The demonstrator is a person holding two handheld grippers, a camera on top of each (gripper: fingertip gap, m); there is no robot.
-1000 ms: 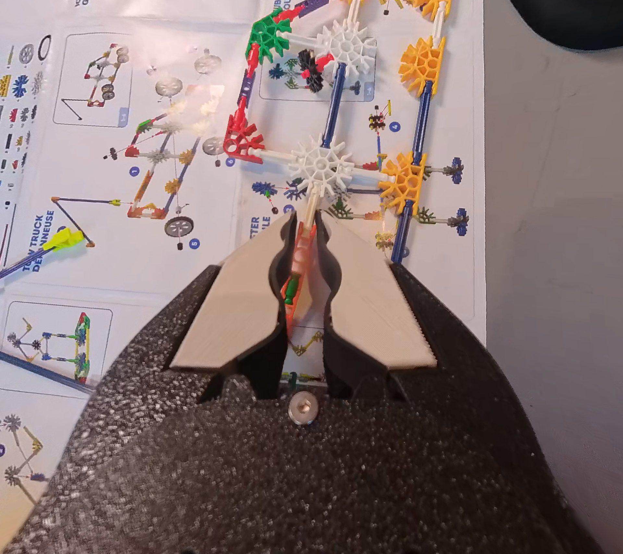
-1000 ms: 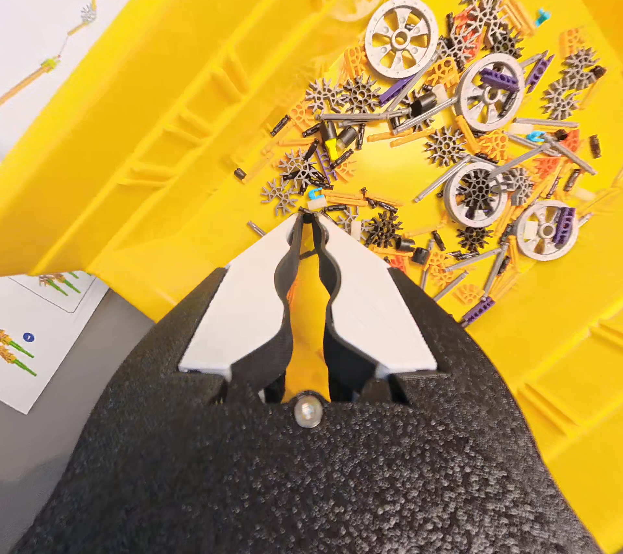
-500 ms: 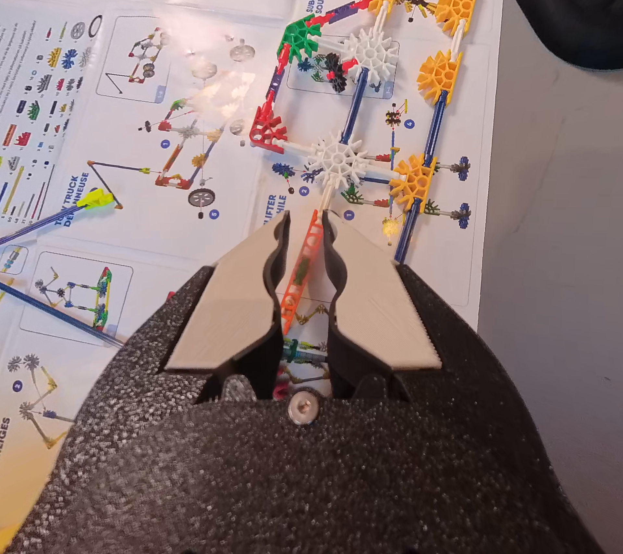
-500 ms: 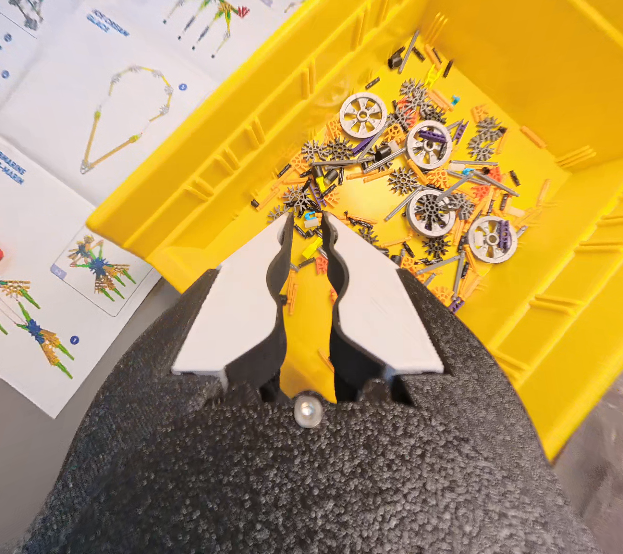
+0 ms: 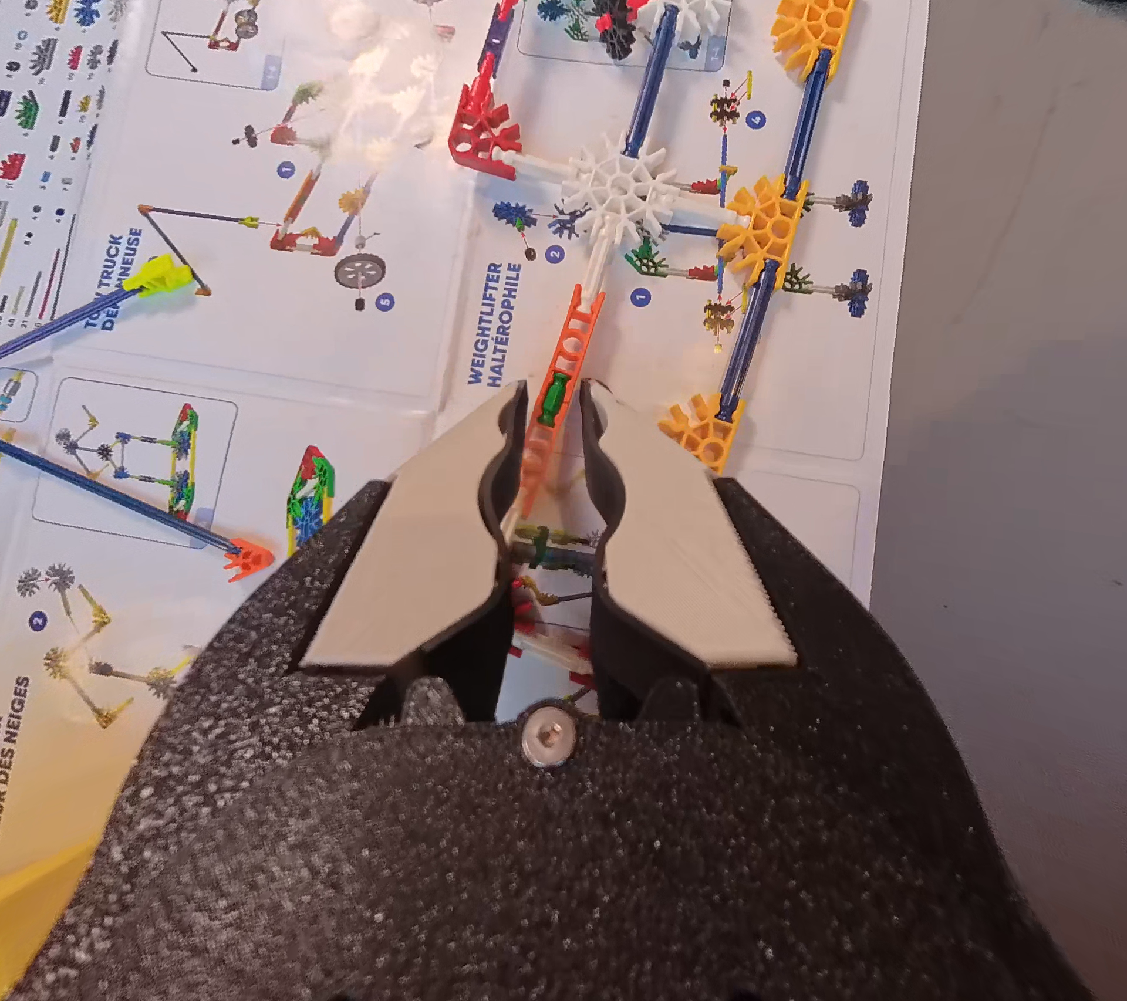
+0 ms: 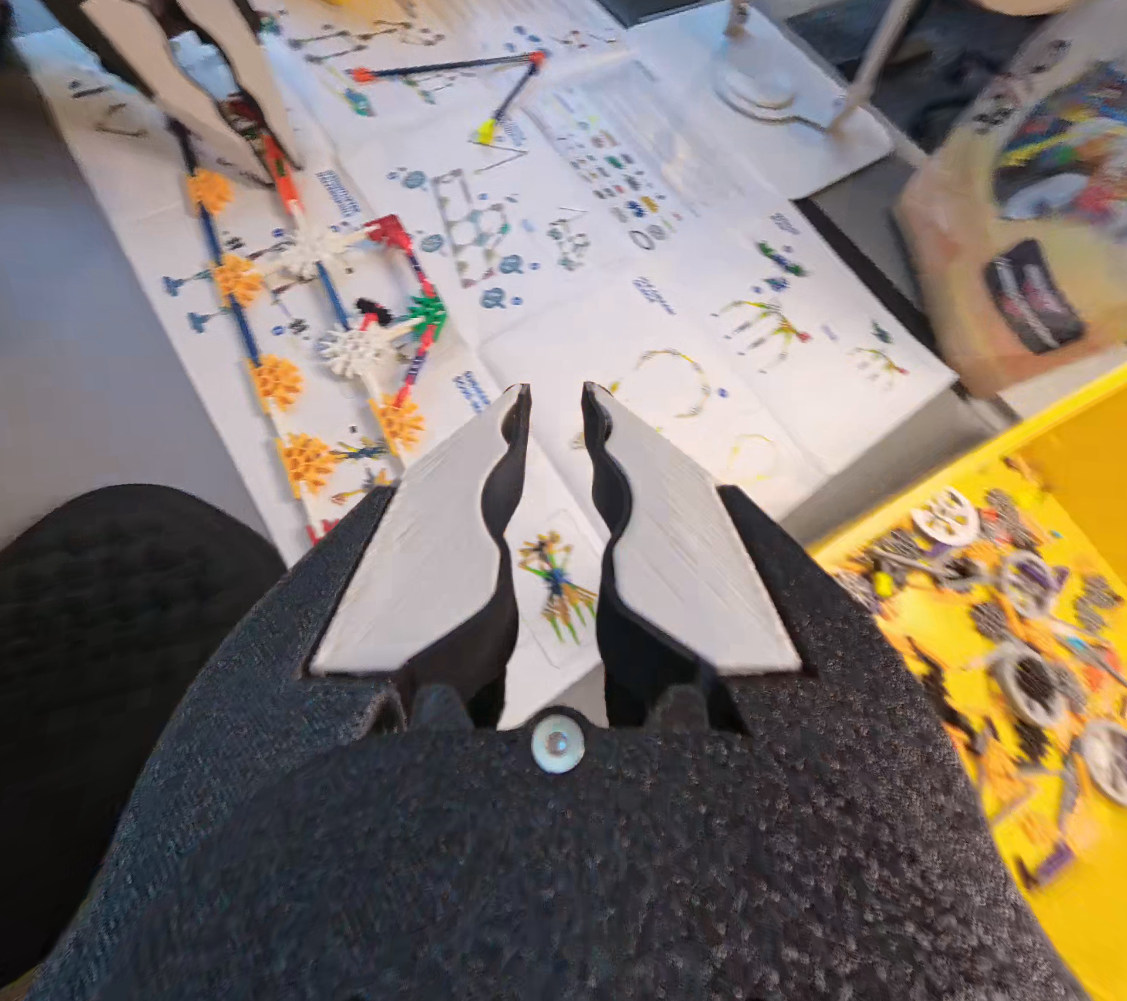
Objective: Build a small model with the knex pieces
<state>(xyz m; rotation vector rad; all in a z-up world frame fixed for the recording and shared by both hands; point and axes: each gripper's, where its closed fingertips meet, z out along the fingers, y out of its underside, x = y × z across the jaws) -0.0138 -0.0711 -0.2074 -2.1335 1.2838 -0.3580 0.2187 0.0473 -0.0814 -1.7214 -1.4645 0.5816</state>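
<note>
On the left of the left wrist view, two loose blue rods lie on the printed instruction sheet (image 5: 378, 338); one carries a lime-yellow end clip (image 5: 160, 277), the other an orange end clip (image 5: 247, 558). They are well apart from the left gripper (image 5: 552, 392).

In the middle, the left gripper's two fingers stand a little apart, and an orange ladder-shaped strip (image 5: 558, 392) runs between them with a small green piece (image 5: 555, 392) set in it. I see a narrow gap on each side of the strip near the tips, so it looks free and not pinched there. Deeper between the fingers I cannot tell if the left one touches it. The long axis of the strip lies almost along the fingers, leaning a little to the right, and its far end joins a thin white rod that goes up into a white snowflake connector (image 5: 619, 191) of the flat rod-and-connector frame. Yellow connectors (image 5: 762, 231) and blue rods form the right side of this frame, just beside the gripper.

In the right wrist view, which is blurred, the right gripper (image 6: 555, 392) is apart and empty, above a bare part of the sheet. The frame lies to its left, near the other gripper, which is clearly the nearer one to the strip. To the right, a yellow bin (image 6: 1073, 423) holds grey wheels and many small parts.
</note>
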